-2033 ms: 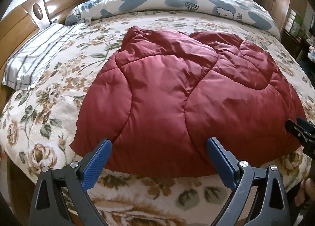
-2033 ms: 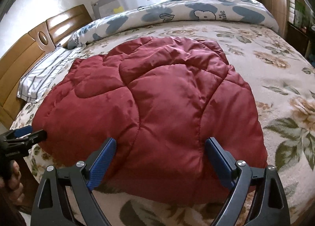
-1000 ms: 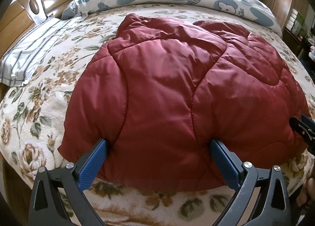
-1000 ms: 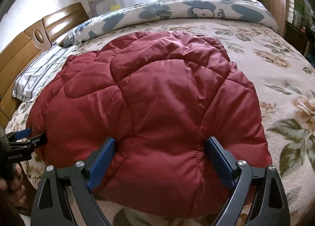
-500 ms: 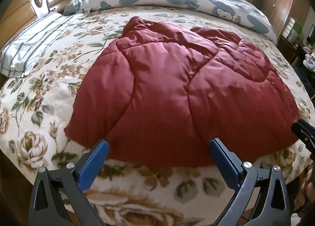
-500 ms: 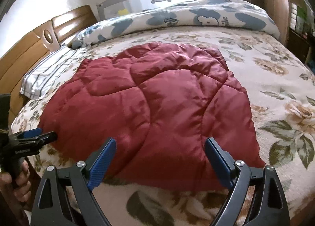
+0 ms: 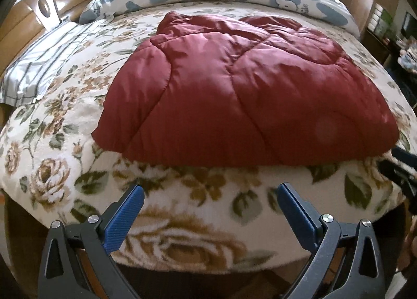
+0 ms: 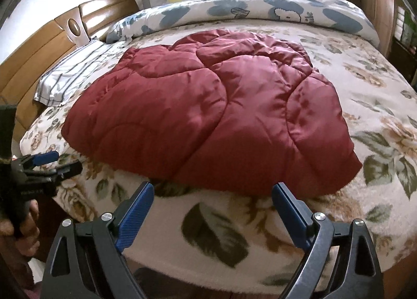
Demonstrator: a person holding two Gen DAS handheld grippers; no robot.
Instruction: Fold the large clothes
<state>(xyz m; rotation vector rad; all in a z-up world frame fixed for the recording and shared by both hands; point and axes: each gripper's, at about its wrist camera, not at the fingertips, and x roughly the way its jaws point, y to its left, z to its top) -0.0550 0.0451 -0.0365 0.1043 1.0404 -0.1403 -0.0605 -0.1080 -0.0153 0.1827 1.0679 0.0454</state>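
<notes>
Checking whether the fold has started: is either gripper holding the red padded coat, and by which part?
Nothing is held. The left gripper and right gripper both have open jaws over the flowered blanket, short of the red coat.

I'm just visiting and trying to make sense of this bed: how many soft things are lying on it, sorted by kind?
Red quilted garment: 1
Floral blanket covering the bed: 1
Rolled blue-and-white duvet at the far edge: 1
Striped pillow by the headboard: 1
Total: 4
</notes>
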